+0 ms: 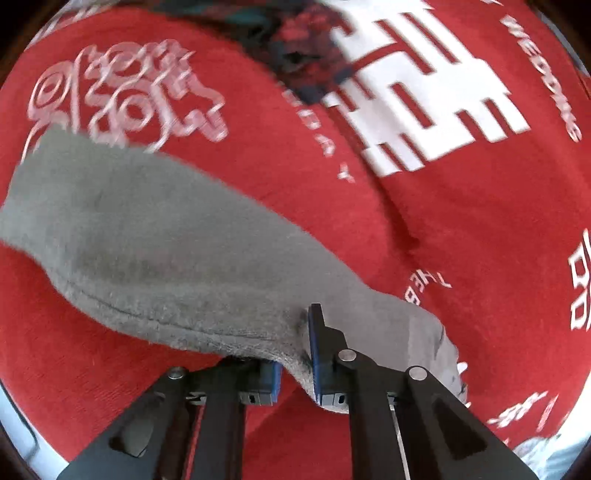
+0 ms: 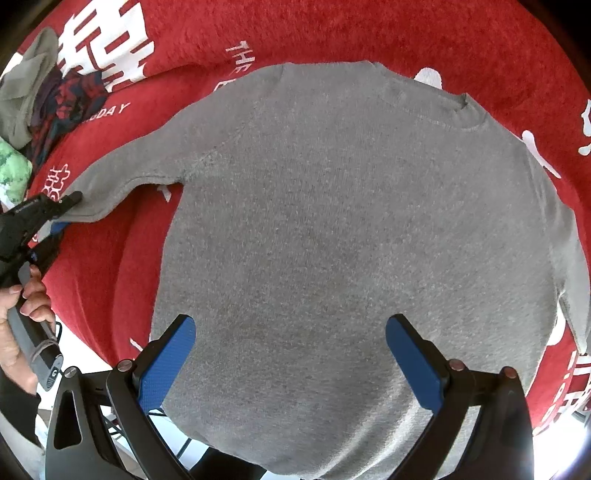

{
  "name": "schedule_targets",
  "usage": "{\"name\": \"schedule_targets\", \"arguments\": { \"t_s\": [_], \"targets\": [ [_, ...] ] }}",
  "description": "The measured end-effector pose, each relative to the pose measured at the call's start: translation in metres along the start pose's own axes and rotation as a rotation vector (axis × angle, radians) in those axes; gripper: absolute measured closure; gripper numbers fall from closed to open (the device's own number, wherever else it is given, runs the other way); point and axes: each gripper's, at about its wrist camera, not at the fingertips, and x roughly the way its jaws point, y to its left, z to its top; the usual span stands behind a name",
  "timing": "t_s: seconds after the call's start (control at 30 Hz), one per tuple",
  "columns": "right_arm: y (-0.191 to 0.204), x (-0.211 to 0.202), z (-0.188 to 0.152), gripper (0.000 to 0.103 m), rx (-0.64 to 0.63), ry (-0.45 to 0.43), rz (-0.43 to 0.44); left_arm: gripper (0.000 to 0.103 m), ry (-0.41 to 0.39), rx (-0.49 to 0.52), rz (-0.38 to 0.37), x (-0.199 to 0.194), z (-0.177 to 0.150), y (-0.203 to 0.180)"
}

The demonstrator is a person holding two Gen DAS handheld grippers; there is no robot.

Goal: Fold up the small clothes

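A small grey sweater point(image 2: 332, 221) lies flat, front down, on a red blanket point(image 2: 332, 33), collar at the far side. Its left sleeve point(image 1: 147, 236) stretches out sideways. My left gripper point(image 1: 295, 365) is shut on the cuff end of that sleeve, with grey fabric pinched between the blue pads. In the right wrist view the same left gripper point(image 2: 55, 210) sits at the sleeve tip, held by a person's hand point(image 2: 26, 302). My right gripper point(image 2: 290, 325) hangs open over the sweater's lower body, pointing straight down, nothing between its fingers point(image 2: 173, 350).
The red blanket point(image 1: 461, 240) carries white printed lettering and symbols. A pile of other clothes lies at the far left: an olive-grey garment point(image 2: 33, 74), a dark red-and-blue patterned one point(image 2: 70, 99) and a green item point(image 2: 13, 170). The patterned garment point(image 1: 303, 48) lies beyond the sleeve.
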Motion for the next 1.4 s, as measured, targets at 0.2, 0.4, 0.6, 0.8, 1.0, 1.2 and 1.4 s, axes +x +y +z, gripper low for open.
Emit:
{"name": "schedule_targets", "arguments": {
  "t_s": [0.2,0.4,0.6,0.8,1.0,1.2,1.4],
  "targets": [
    [-0.022,-0.007,-0.004,0.001,0.058,-0.035,0.012,0.097,-0.021,0.218,-0.104,-0.011,0.004,-0.072],
    [-0.059,-0.026,-0.01,0.003,0.143,-0.107,0.026,0.097,0.055,0.516,-0.282,-0.008,-0.038,-0.191],
    [-0.111,-0.044,-0.016,0.003,0.254,-0.169,0.009,0.096,0.223,0.743,-0.353,0.039,-0.131,-0.289],
    [-0.177,-0.041,-0.029,0.003,0.383,-0.151,-0.025,0.096,0.372,0.957,-0.127,0.106,-0.223,-0.316],
    [-0.207,-0.035,-0.039,0.003,0.422,-0.123,-0.049,0.017,0.322,0.971,-0.051,0.091,-0.226,-0.303],
    [-0.191,-0.045,-0.021,0.003,0.339,-0.165,-0.043,0.017,0.219,0.983,0.028,0.043,-0.179,-0.279],
    [-0.096,-0.051,0.023,0.003,-0.067,-0.26,-0.009,0.017,0.178,0.751,0.251,0.034,-0.096,-0.197]
  ]
}}
